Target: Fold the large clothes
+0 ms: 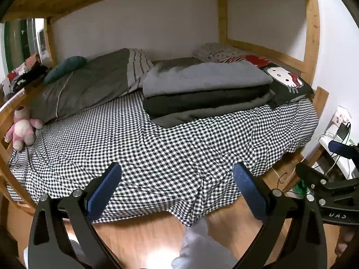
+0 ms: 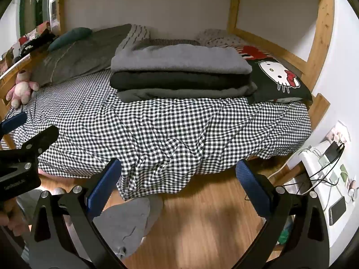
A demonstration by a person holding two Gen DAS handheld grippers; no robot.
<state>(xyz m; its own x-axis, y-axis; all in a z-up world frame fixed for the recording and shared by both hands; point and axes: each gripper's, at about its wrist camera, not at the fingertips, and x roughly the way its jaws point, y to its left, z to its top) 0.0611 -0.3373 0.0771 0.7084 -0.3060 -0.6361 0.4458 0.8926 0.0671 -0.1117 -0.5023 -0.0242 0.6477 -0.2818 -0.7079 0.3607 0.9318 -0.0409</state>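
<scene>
A stack of folded clothes [image 2: 179, 76] lies on the bed [image 2: 179, 134], pillow [image 2: 278, 78] at its right, plush toy [image 2: 21, 88] far left.

Folded clothes [image 2: 179, 74] on bed [image 2: 170, 132] (checkered)

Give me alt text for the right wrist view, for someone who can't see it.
The open right gripper points at a bed with a black-and-white checked sheet, holding nothing. A stack of folded grey and black blankets sits on the bed beside a Hello Kitty pillow; a grey garment lies on the wooden floor below.
</scene>
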